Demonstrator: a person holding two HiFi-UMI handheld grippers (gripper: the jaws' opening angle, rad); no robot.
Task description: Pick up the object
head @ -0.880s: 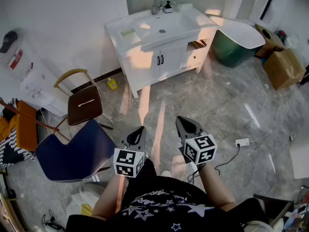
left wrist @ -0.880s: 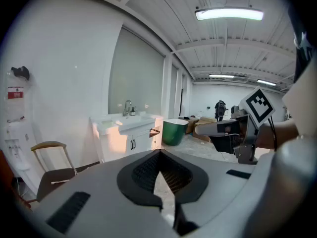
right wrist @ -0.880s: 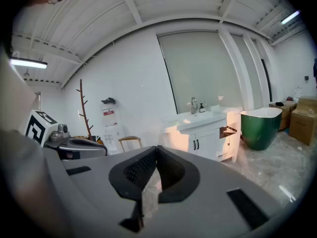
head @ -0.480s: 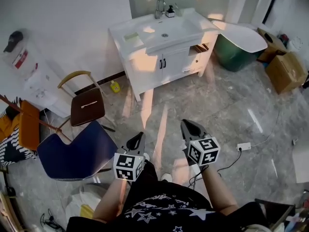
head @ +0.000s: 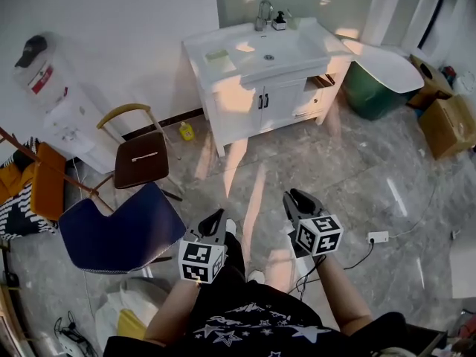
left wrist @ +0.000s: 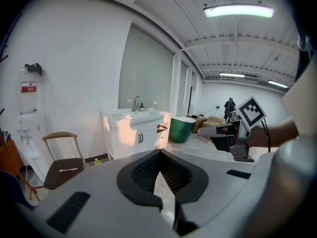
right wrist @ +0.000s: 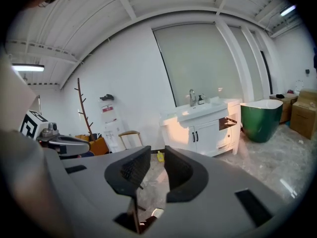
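Note:
Both grippers are held low in front of the person's body, above the marble floor, with nothing in either. My left gripper (head: 218, 216) (left wrist: 159, 151) has its jaw tips touching, so it is shut and empty. My right gripper (head: 297, 195) (right wrist: 157, 152) shows a narrow gap between its pads and holds nothing. Each points toward the white sink vanity (head: 268, 58) a few steps ahead. On the vanity top lie a pale green pad (head: 217, 55) and a small dark bottle (head: 280, 21) beside the faucet (head: 264, 10). A small yellow bottle (head: 187, 132) stands on the floor by the vanity's left leg.
A brown chair (head: 141, 158) and a blue chair (head: 119, 229) stand to the left, with a water dispenser (head: 56, 103) against the wall. A green tub (head: 379, 80) and cardboard boxes (head: 450, 125) are at the right. A white power strip (head: 378, 237) and its cable lie on the floor.
The head view has shifted, so the vanity now sits further right and higher. Both grippers stay in front of the body, slightly lower in the picture.

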